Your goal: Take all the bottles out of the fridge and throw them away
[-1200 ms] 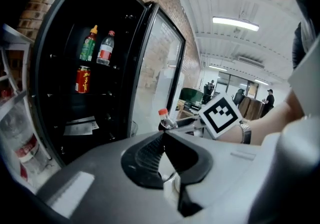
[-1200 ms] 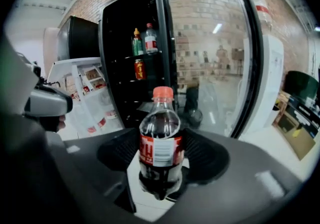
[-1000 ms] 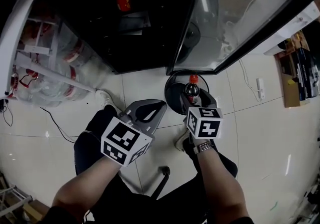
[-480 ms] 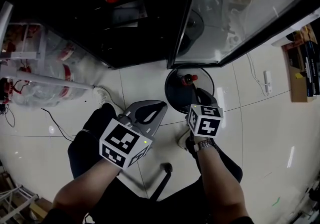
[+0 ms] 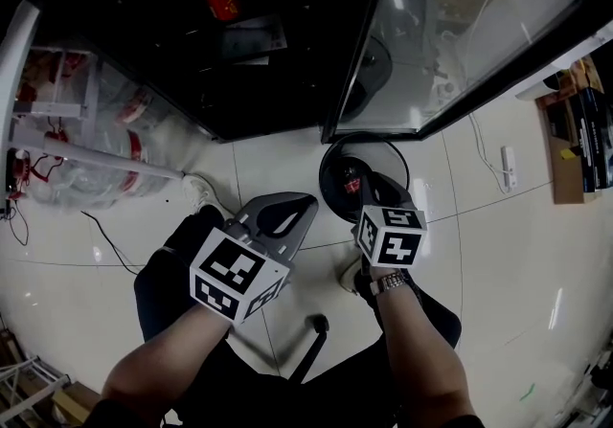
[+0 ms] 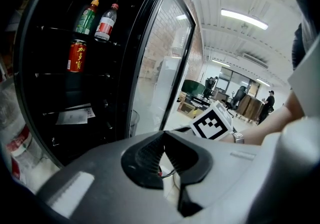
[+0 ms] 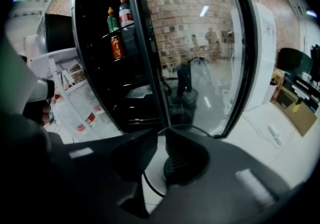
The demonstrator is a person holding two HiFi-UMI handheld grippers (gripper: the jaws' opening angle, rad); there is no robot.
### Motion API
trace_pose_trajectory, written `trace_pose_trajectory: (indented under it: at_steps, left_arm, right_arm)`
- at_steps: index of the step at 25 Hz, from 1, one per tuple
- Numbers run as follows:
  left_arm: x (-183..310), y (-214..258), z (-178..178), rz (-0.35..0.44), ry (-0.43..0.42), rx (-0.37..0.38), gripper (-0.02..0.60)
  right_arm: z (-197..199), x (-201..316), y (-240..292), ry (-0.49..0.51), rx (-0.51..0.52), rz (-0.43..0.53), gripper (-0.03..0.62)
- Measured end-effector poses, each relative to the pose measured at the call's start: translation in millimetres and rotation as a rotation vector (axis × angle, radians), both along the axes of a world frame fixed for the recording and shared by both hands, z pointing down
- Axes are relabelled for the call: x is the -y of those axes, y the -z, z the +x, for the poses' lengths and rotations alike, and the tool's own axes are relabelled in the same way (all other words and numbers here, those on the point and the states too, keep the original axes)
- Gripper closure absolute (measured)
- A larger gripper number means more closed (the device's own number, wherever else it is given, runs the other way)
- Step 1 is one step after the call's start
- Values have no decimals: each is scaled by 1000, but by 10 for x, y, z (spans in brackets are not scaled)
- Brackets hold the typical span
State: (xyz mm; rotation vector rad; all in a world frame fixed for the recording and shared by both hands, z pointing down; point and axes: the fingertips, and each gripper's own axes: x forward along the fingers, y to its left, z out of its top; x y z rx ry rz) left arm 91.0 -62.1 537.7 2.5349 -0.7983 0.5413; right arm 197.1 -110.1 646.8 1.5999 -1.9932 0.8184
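Forearms slope downward, left tongs closed empty, right tongs just narrowed, empty, over bin.

— What is left in the fridge?
— Its glass door stands wide open; on an upper shelf a green bottle with a yellow cap, upright; just beside it a clear bottle with a red cap and red label, upright too.
— And the bin?
— Round and black, on the floor under the open door; one dark bottle with red on it lies inside; its pose is hard to read.
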Motion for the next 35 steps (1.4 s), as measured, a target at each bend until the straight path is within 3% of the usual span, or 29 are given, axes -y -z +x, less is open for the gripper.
trace_pose_trajectory:
  at_steps: [15, 21, 35]
  left_arm:
    - [288, 719, -418, 127, 89, -34, 578]
    - [482, 1108, -716, 192, 139, -49, 578]
    - [926, 1721, -1265, 290, 215, -74, 578]
  right_arm:
    - [-614, 309, 1297, 131, 21, 226, 507]
    - [-1019, 552, 1965, 198, 30, 345, 486]
    - [-1800, 1221, 3033, 308, 17, 520, 437]
